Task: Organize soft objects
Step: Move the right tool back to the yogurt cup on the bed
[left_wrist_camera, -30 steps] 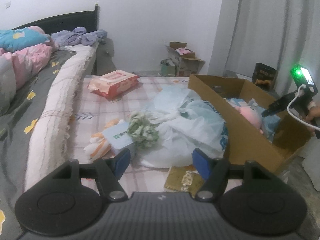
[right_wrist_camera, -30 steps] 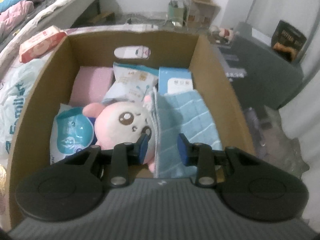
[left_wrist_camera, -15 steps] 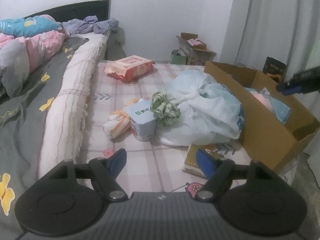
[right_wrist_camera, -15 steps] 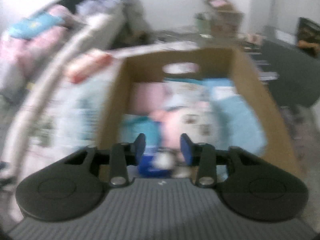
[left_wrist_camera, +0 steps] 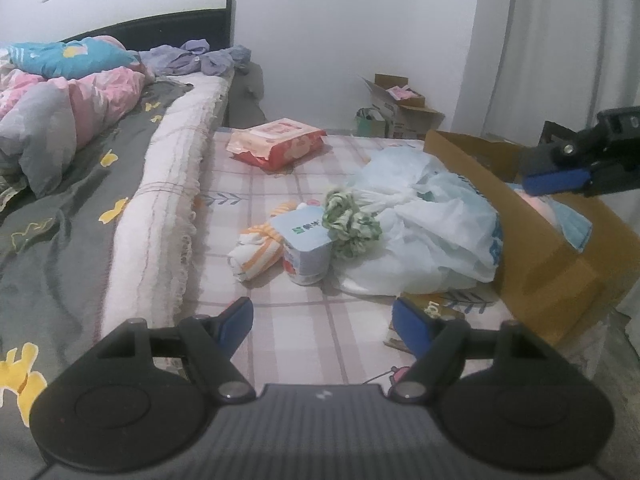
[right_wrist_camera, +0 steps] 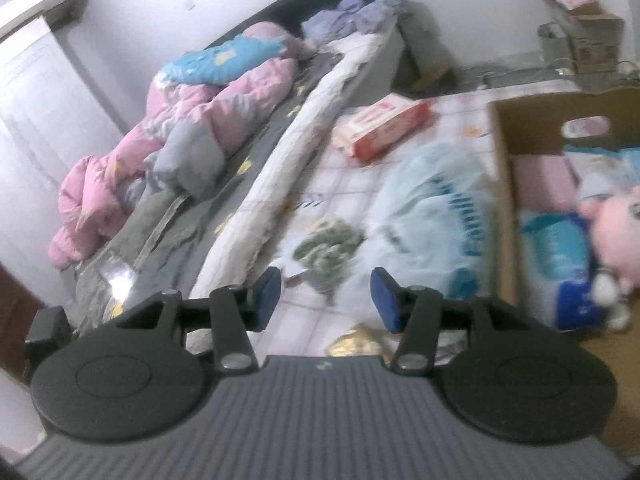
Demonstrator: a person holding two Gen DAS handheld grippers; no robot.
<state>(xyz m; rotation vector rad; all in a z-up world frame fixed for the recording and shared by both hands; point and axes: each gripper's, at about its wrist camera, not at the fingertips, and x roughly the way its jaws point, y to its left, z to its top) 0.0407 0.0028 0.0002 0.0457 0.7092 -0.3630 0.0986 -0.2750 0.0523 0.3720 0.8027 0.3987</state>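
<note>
On the checked mat lie a green-and-white cloth bundle (left_wrist_camera: 350,220) (right_wrist_camera: 326,250), a pale blue tissue pack (left_wrist_camera: 306,248), an orange-striped sock roll (left_wrist_camera: 256,250), a white plastic bag (left_wrist_camera: 424,232) (right_wrist_camera: 432,216) and a red wipes pack (left_wrist_camera: 280,146) (right_wrist_camera: 380,126). My left gripper (left_wrist_camera: 322,324) stands open and empty, short of the tissue pack. My right gripper (right_wrist_camera: 326,294) hovers over the mat near the cloth bundle, its jaws opening with nothing between them; its fingers (left_wrist_camera: 556,178) show above the cardboard box (left_wrist_camera: 560,256) (right_wrist_camera: 506,168), which holds a pink plush (right_wrist_camera: 616,232) and packs.
A bed (left_wrist_camera: 80,200) with a grey sheet and pink quilt (right_wrist_camera: 192,128) runs along the left. A flat gold packet (left_wrist_camera: 432,312) lies by the box. Small cartons (left_wrist_camera: 400,108) stand at the far wall, and a curtain (left_wrist_camera: 560,40) hangs at the right.
My right gripper lifted from the box and swung left over the mat, its jaws widening. The left gripper drew back slightly and opened a little more.
</note>
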